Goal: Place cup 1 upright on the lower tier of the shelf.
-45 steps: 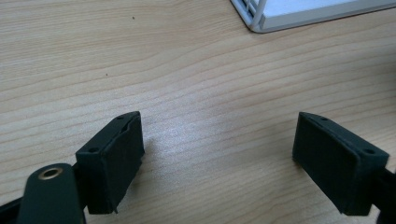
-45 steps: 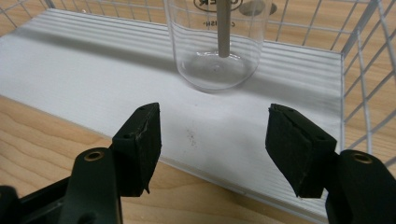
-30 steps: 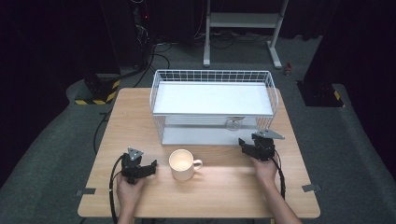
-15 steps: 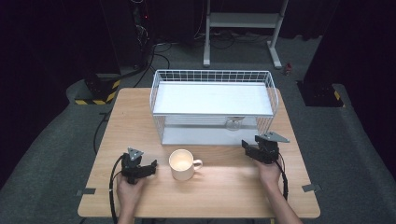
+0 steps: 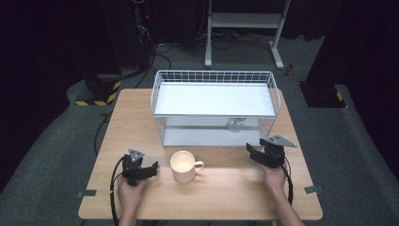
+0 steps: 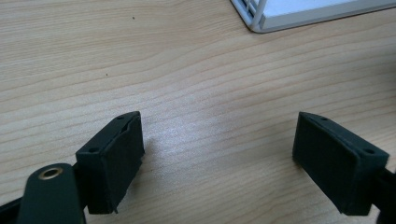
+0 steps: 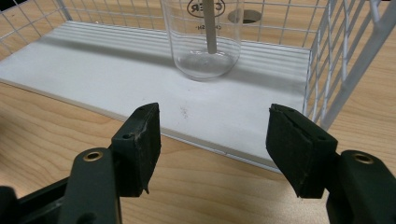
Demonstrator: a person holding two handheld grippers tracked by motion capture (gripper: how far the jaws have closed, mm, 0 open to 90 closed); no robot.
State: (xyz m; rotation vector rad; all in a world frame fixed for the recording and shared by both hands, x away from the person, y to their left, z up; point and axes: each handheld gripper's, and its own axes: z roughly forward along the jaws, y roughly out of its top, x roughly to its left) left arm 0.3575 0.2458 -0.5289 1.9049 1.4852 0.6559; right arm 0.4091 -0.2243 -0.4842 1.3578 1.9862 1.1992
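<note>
The left gripper point(image 5: 151, 170) sits at the lower left of the high view, jaws apart with bare table point(image 5: 235, 188) between them. The right gripper point(image 5: 252, 154) sits right of centre, jaws likewise apart and empty, facing the lower shelf of the white wire rack point(image 5: 215, 75). A clear glass point(image 7: 203, 39) stands on that shelf. The cream mug point(image 5: 184, 165) stands below centre, between both grippers.

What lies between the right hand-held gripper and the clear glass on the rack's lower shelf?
In the right gripper view, bare table and white shelf separate the right hand-held gripper from the glass.
</note>
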